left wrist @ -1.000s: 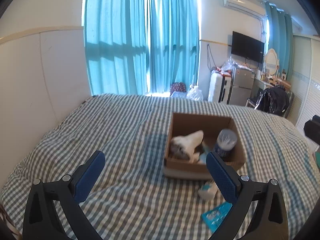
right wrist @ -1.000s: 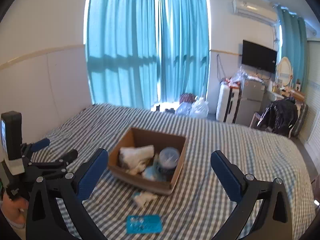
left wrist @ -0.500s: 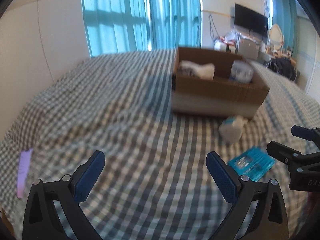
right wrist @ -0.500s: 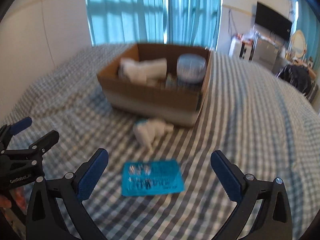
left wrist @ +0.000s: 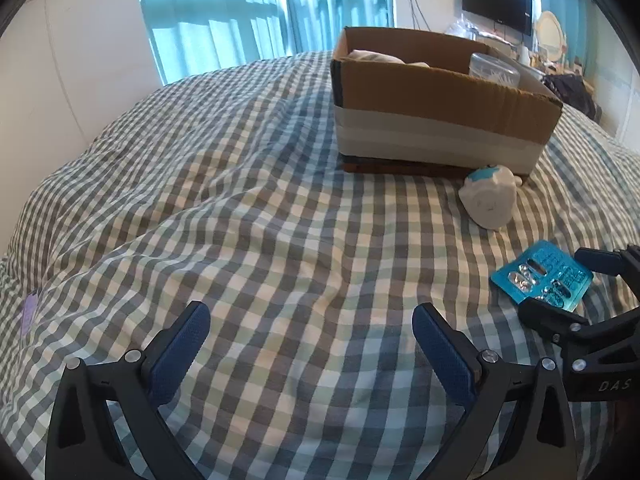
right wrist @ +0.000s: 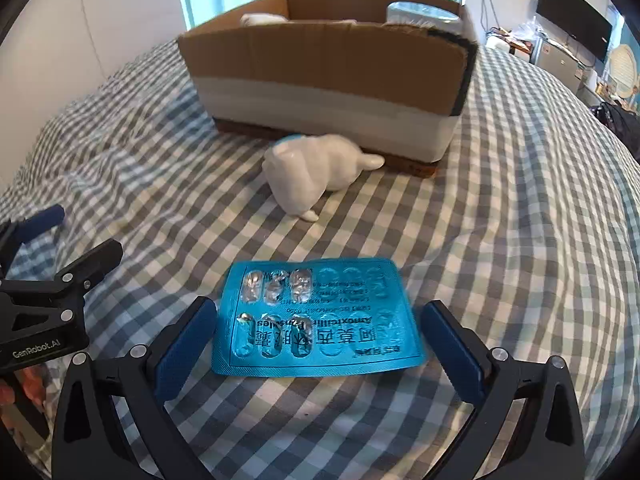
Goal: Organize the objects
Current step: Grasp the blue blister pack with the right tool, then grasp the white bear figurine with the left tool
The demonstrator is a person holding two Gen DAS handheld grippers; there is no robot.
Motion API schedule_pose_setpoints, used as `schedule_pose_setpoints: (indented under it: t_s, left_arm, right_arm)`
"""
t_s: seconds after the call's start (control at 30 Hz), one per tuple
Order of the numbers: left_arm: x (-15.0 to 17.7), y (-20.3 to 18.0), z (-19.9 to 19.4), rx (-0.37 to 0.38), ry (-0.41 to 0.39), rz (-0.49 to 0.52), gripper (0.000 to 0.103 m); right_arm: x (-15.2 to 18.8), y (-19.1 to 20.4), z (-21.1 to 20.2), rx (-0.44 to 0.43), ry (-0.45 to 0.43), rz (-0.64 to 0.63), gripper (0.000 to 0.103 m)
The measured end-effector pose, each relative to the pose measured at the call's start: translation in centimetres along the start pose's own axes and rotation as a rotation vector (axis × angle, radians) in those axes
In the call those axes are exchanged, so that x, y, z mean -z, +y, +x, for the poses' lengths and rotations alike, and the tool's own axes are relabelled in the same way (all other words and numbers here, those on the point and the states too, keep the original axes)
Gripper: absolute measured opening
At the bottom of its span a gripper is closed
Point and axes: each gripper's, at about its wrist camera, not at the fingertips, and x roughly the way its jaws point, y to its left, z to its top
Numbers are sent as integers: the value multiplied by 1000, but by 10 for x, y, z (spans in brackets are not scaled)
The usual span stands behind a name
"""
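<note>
A blue blister pack of capsules (right wrist: 320, 320) lies flat on the checked bedspread; it also shows in the left wrist view (left wrist: 540, 278). My right gripper (right wrist: 320, 344) is open, low over the bed, with a finger on each side of the pack. A white figurine with a blue patch (right wrist: 316, 168) lies on its side just in front of the cardboard box (right wrist: 320, 64), also in the left wrist view (left wrist: 490, 200). The box (left wrist: 440, 108) holds a white cloth and a clear tub. My left gripper (left wrist: 312, 344) is open and empty over bare bedspread.
The bed's checked cover (left wrist: 240, 200) fills both views. A white wall panel (left wrist: 80, 60) runs along the left. Blue curtains, a TV (left wrist: 496, 4) and cluttered furniture stand beyond the bed. A small purple tag (left wrist: 29, 312) lies at the bed's left edge.
Both grippers have dropped low and moved forward toward the bed. The right gripper now has the blister pack between its open fingers. Nothing has been taken hold of.
</note>
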Motion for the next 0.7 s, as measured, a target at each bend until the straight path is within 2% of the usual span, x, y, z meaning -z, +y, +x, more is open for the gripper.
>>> schedule_pose_setpoints:
  t_s: [0.13, 0.2, 0.27, 0.47, 0.57, 0.7]
  left_arm:
    - [1, -1, 0, 0, 1, -1, 103]
    - [1, 0, -1, 5, 2, -9, 103]
    - [2, 0, -2, 10, 4, -21, 103]
    - [-1, -8, -10, 43, 4, -45, 103]
    - [-14, -22, -12, 64, -10, -41, 103]
    - [-42, -52, -9, 136, -38, -25, 103]
  right_arm:
    - [3, 5, 2, 20, 3, -37, 103]
    - [4, 6, 2, 23, 3, -48, 99]
    - [6, 6, -2, 22, -5, -45, 99]
    - [3, -4, -30, 55, -64, -26, 99]
    - [-8, -21, -53, 83, -106, -3, 99]
    - [-30, -49, -77, 142, -157, 14, 99]
